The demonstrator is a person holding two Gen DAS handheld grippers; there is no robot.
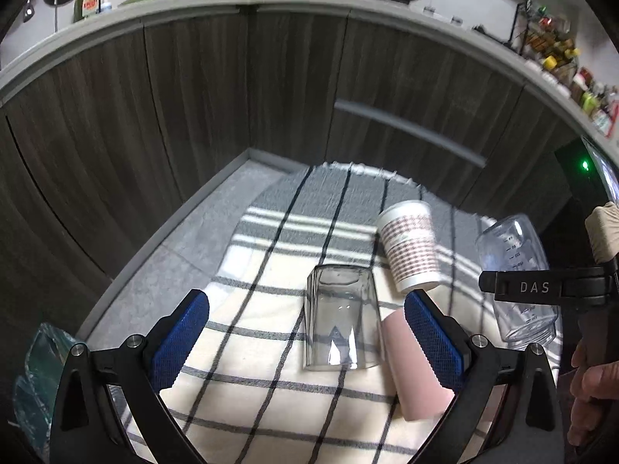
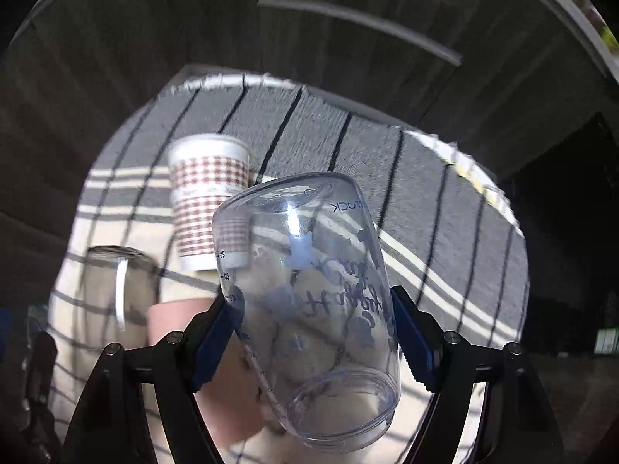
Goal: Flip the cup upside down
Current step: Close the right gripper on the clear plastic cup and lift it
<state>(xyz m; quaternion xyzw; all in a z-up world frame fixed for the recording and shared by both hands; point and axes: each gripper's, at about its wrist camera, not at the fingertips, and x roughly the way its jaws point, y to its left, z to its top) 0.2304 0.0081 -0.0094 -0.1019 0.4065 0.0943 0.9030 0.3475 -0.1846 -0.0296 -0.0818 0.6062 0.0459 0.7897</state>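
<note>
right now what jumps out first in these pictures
The clear marked cup, clamped in the right tool and tilted base-up above the plaid cloth. Behind it stand a checked paper cup and an inverted glass, ahead of the open left tool.

Glossy clear plastic cup with printed markings, checked paper cup, smooth glass tumbler, matt pink cup, woven plaid cloth.
</note>
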